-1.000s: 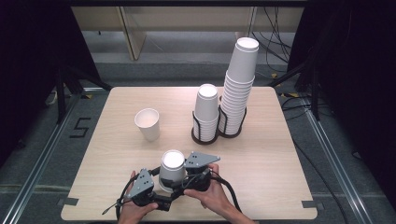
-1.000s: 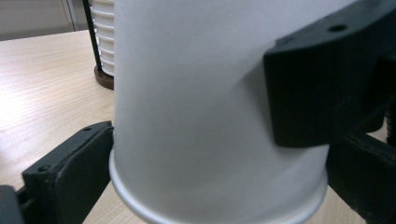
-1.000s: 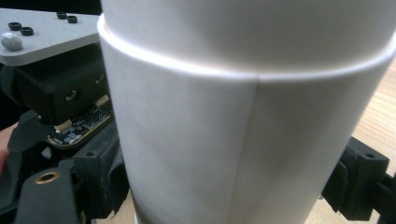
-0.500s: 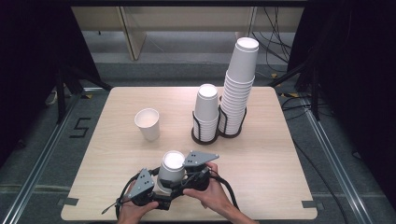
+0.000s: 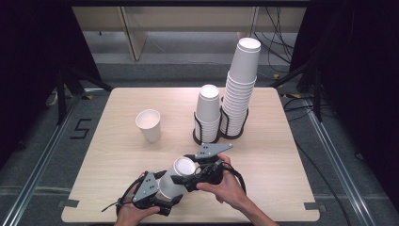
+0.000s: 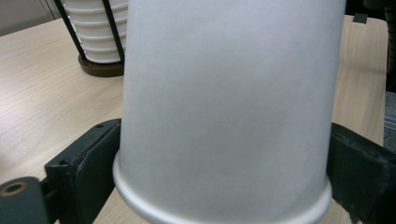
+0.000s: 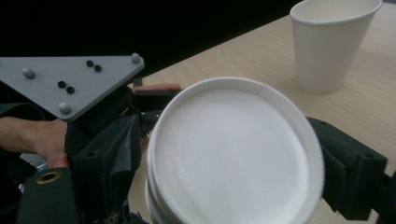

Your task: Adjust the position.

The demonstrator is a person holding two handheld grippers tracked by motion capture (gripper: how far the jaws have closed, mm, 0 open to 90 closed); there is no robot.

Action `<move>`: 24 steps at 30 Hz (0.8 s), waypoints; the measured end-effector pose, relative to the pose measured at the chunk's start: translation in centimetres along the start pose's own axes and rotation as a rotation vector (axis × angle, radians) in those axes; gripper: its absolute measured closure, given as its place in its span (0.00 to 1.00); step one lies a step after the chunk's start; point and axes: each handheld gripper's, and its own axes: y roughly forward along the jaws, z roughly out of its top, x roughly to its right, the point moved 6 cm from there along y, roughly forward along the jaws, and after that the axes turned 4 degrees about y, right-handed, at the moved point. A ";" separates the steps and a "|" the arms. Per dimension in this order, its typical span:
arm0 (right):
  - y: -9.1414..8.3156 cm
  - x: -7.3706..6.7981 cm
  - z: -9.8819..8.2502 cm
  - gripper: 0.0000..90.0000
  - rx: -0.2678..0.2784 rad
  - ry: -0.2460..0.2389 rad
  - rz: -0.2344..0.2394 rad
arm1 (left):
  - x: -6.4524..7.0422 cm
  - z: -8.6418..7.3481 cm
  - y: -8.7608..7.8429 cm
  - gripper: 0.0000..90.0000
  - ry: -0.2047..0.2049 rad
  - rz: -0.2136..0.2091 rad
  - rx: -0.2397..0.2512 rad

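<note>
Right gripper [image 5: 181,180] higher, cup [image 5: 175,181] tilted

A single mark can be read: a dark numeral 5 [image 5: 81,128] on the grey floor, at the left of the high view, just beside the table's left edge [image 5: 96,141]. The paper cups [image 5: 148,125] and the grey gripper plates [image 7: 70,84] carry no print, label or brand that can be read.
</note>
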 end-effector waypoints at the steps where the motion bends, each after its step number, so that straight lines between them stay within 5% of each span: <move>1: 0.1 0.0 -0.1 0.23 -0.006 0.009 0.016 | 0.1 0.0 0.1 0.07 0.005 -0.001 -0.001; 4: 0.2 0.1 -0.2 0.26 -0.002 0.036 0.032 | 0.1 -0.1 0.1 0.05 -0.012 -0.008 0.008; 14: -0.9 -0.1 1.1 0.27 0.111 0.137 0.065 | -0.3 0.9 -0.5 0.01 -0.027 0.043 0.174; 24: -0.7 0.2 0.8 0.27 0.106 0.207 0.111 | -0.2 1.2 -0.8 0.05 0.004 0.025 0.153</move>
